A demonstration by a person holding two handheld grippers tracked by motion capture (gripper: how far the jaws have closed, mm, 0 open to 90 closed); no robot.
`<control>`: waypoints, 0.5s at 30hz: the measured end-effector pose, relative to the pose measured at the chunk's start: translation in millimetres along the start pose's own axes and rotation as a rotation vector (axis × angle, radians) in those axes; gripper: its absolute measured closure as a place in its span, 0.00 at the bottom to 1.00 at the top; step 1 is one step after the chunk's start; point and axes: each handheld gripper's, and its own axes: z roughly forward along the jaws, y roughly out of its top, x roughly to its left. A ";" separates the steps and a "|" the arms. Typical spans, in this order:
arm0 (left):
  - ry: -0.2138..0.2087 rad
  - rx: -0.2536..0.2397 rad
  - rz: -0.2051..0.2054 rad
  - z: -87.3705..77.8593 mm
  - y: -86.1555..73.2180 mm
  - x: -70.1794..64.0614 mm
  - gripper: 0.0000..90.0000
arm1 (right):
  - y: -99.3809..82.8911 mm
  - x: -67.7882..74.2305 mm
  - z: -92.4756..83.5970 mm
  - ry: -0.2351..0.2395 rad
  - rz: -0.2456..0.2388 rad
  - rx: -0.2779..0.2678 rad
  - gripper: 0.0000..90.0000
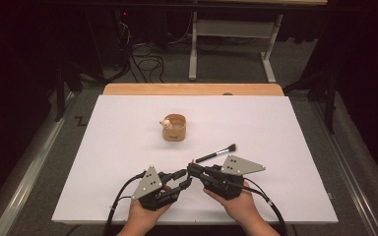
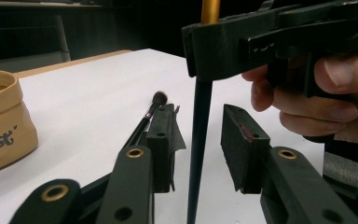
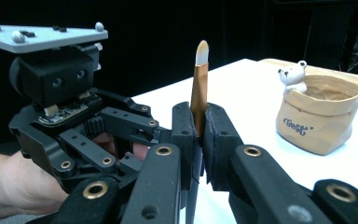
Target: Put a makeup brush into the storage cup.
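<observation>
— While clamped upright in right gripper [image 3: 200,140], where does brush [image 3: 199,88] sit?
— Between left gripper's [image 2: 198,140] parted pads, untouched; handle down at 6 o'clock, tip at 12.

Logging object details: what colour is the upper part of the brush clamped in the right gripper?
Gold band with a whitish tip, clearest in the right gripper view.

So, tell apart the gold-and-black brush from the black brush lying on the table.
The gold-and-black brush stands upright, clamped in the right claw; the black brush lies flat on the white table, untouched. The first has a pale tip, the second a dark bushy head. Both have slim dark handles.
</observation>
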 end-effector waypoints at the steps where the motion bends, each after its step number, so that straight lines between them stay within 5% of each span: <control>1: -0.001 0.001 0.001 0.0 0.1 -0.1 0.73 | -0.2 0.1 0.5 -0.002 -0.003 0.006 0.95; 15: -0.009 0.007 0.000 0.2 0.3 -0.4 0.78 | -0.4 5.1 3.5 -0.008 -0.042 0.038 0.95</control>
